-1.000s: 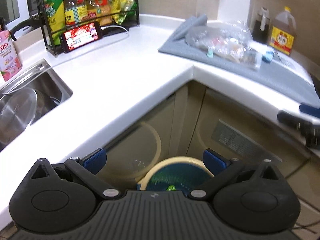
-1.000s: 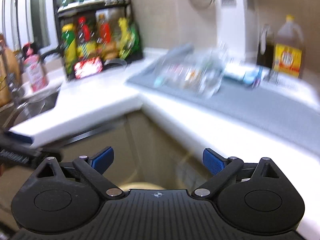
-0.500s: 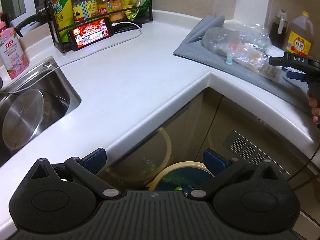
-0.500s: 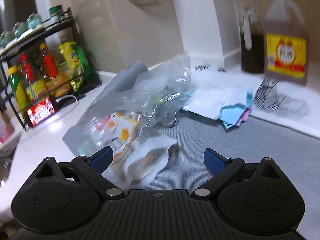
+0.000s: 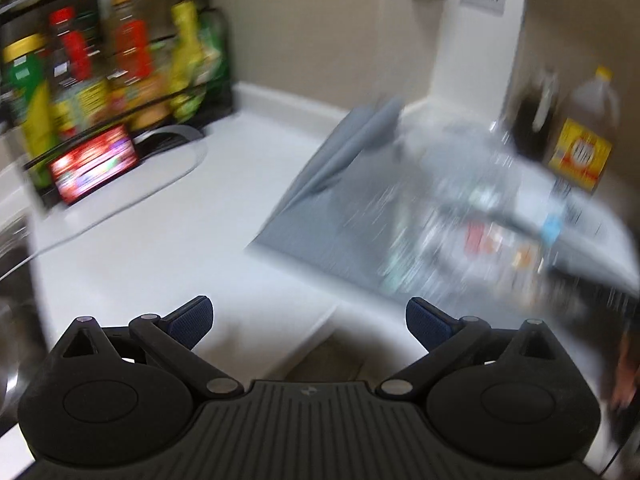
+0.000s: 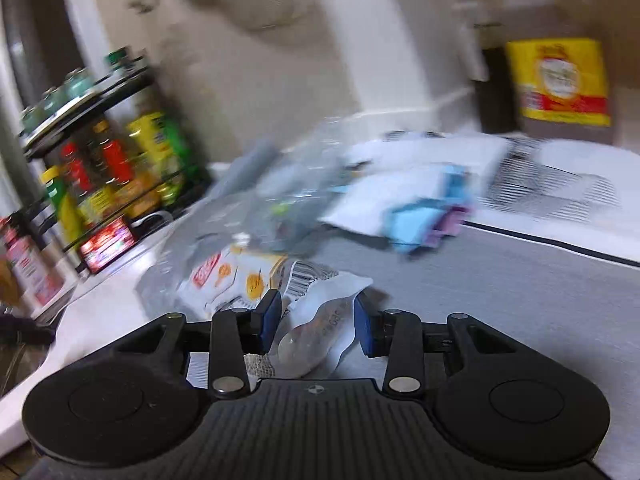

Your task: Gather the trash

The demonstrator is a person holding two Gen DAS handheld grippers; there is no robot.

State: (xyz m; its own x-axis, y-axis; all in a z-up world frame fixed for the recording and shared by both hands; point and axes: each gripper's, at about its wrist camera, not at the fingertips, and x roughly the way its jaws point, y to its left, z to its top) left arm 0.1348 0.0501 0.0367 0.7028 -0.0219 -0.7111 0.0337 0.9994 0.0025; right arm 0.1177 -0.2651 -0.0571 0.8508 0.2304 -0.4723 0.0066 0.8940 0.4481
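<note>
On the grey mat (image 6: 500, 280), right gripper (image 6: 316, 322) has just been closing around a crinkly white plastic wrapper (image 6: 320, 320); thin film may slip free. Left gripper (image 5: 308, 316) gapes wide, empty.

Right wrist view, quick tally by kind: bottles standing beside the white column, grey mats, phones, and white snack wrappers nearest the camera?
Bottles: 2 (yellow-label jug, dark bottle)
Grey mat: 1
Phone: 1
White snack wrapper: 1
Total: 5
</note>
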